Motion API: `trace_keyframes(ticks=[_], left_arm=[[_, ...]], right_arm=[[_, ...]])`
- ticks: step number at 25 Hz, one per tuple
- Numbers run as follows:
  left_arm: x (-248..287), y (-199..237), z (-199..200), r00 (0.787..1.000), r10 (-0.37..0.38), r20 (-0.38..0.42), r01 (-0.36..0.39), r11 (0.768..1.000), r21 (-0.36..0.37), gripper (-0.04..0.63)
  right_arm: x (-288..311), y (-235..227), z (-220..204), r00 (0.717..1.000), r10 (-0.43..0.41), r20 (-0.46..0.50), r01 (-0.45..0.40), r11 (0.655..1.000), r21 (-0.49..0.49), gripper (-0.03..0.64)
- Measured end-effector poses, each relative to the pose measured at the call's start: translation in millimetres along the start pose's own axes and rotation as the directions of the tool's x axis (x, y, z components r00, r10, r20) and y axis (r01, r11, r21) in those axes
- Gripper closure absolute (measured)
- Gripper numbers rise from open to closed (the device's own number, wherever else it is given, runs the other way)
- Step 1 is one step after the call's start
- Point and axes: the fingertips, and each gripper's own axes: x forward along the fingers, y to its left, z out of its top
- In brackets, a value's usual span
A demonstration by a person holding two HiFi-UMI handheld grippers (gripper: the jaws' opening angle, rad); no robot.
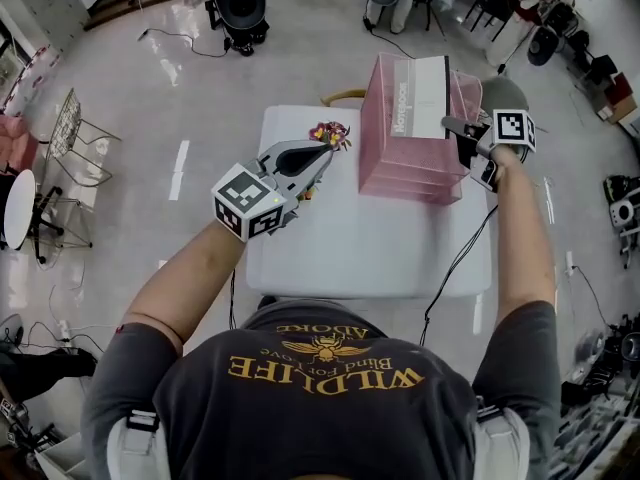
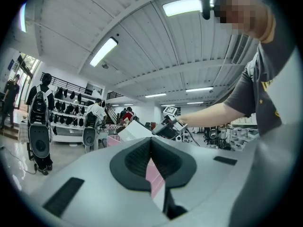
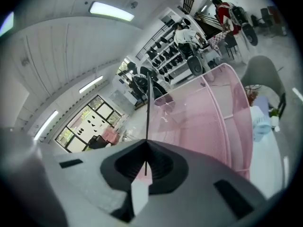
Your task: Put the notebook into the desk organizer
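A pink mesh desk organizer (image 1: pixel 400 168) stands at the back right of the white table (image 1: pixel 340 248). The notebook (image 1: pixel 420 93), white with a pink spine, stands upright over the organizer's top. My right gripper (image 1: pixel 452 126) is shut on its right edge. In the right gripper view the notebook (image 3: pixel 148 112) shows as a thin dark edge rising from the shut jaws, with the organizer (image 3: pixel 203 122) just beyond. My left gripper (image 1: pixel 325 153) hovers over the table left of the organizer, shut and holding nothing. From the left gripper view the notebook (image 2: pixel 135 130) and right gripper (image 2: pixel 158 130) lie ahead.
A small bunch of flowers (image 1: pixel 330 133) sits on the table just beyond the left gripper's tip. A black cable (image 1: pixel 455 268) hangs off the table's right front. A grey chair (image 1: pixel 500 93) stands behind the organizer, and a wire rack (image 1: pixel 70 138) on the floor at left.
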Motion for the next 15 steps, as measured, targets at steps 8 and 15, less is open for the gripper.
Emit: trace_keyframes(ticks=[8,15], left_arm=[[3,9,-5,1.000,0.008,-0.008,-0.008,1.000,-0.010,0.595],[5,7,-8,1.000,0.001,-0.009,-0.001,1.000,-0.016,0.595]], right_arm=[[22,-54,-9,0.947,-0.299,-0.116,0.290,0.953,-0.090,0.607],[35,-69,-9,0.825,-0.555,-0.102,0.506,0.808,-0.303,0.583]])
